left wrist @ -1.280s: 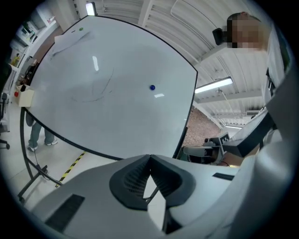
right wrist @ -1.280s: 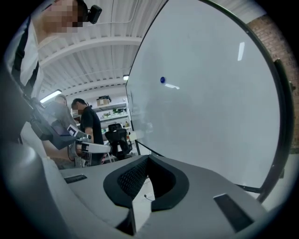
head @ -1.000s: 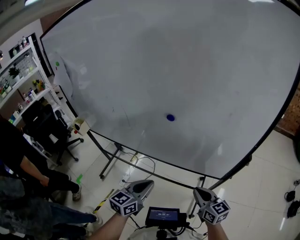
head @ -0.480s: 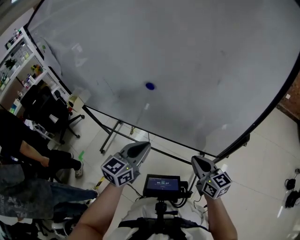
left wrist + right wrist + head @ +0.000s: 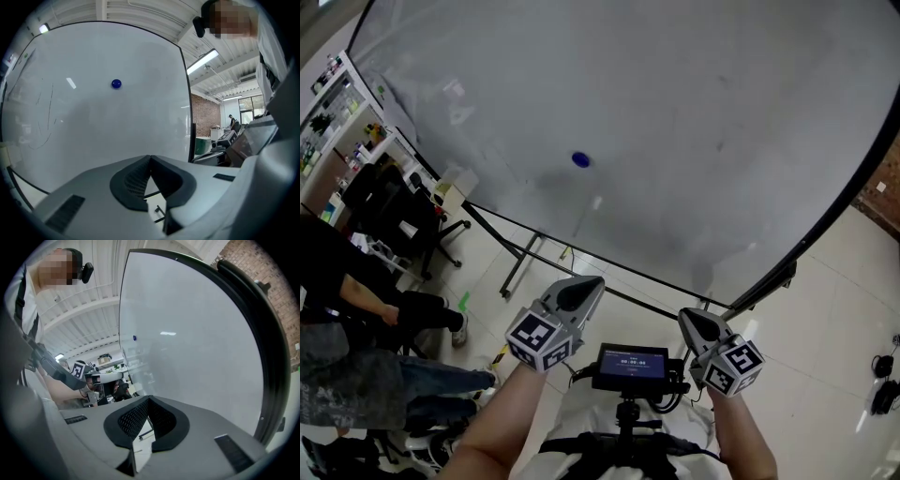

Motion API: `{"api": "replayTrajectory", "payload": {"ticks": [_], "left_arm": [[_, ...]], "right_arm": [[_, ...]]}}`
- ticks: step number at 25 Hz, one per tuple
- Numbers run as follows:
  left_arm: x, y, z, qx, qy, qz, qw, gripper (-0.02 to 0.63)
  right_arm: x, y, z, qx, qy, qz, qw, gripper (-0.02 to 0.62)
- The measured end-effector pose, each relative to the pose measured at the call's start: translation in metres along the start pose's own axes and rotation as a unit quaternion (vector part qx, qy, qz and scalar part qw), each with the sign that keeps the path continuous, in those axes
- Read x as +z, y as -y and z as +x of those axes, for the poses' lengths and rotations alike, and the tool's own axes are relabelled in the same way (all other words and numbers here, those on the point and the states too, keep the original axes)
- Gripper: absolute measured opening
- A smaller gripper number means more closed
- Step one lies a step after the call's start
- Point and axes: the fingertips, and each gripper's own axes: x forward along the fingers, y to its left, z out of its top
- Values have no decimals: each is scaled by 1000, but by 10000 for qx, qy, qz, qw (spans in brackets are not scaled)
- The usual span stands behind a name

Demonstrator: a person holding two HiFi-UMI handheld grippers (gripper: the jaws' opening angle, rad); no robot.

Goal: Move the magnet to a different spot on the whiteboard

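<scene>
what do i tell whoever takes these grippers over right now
Left gripper: jaws together, empty, held short of the board.
Right gripper: jaws together, empty, also held back.
Blue magnet: stuck on the whiteboard, above the left gripper in the head view.
Done: nothing yet.
Left: open a gripper, take the magnet, set it on another spot of the board.

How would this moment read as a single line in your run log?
stage: before grasp | magnet: blue, on whiteboard, untouched | left gripper: shut, empty, short of board | right gripper: shut, empty, short of board
</scene>
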Motion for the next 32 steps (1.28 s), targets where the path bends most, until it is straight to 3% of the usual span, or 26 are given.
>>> {"api": "replayTrajectory", "payload": {"ticks": [5,11,15,17,21,27,32], "left_arm": [[6,-17,6,227,-208,670,9973,32],[19,-57,16,412,-265,1199,9916,33],[50,-82,12,589,-203,2012,9776,33],[69,-91,7,787,-294,2511,9643,34],[103,-99,8,1072,-246,3579,9272,34],[144,-101,12,1322,2,4512,8826,46],[158,-102,16,1518,-234,5335,8317,80]], "right_arm": [[0,5,9,-39,19,74,10000,32],[20,14,31,-265,226,125,9993,32],[35,11,52,-400,352,79,9985,32],[39,9,60,-439,373,75,9983,32],[40,14,67,-613,421,83,9972,32],[42,18,64,-823,572,98,9949,32],[42,27,56,-969,694,158,9927,32]]}}
